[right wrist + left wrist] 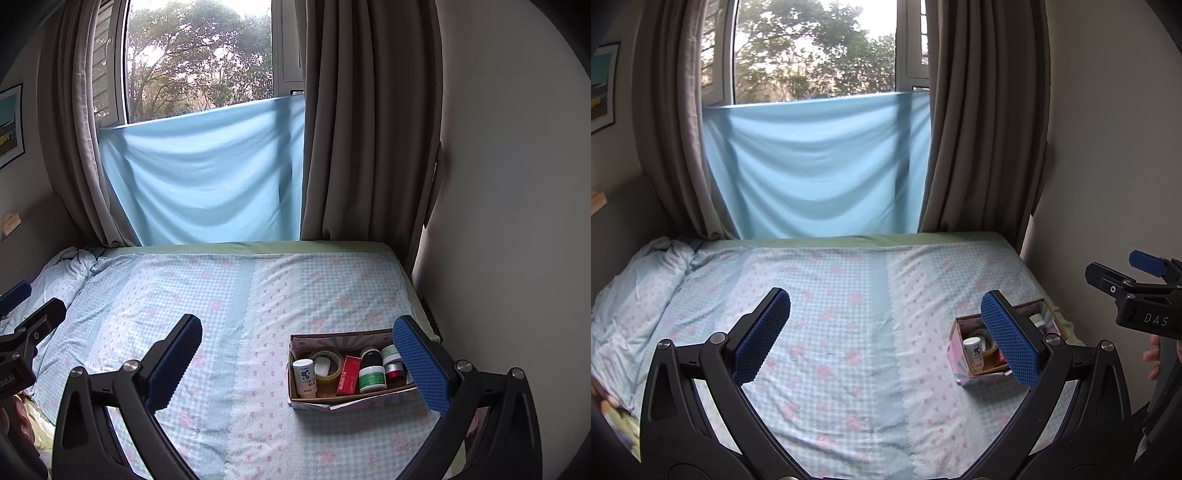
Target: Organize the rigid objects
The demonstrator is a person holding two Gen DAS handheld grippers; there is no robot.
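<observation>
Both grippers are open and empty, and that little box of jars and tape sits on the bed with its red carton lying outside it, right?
Not quite: the red carton stands inside the box, between the tape roll and the jars, as the right wrist view shows. The rest holds.

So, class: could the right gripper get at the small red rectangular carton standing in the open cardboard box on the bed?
Probably yes. The right gripper is open and empty, and the cardboard box has no lid. The red carton is wedged between the roll of clear tape and the green-labelled jar, so space is tight.
</observation>
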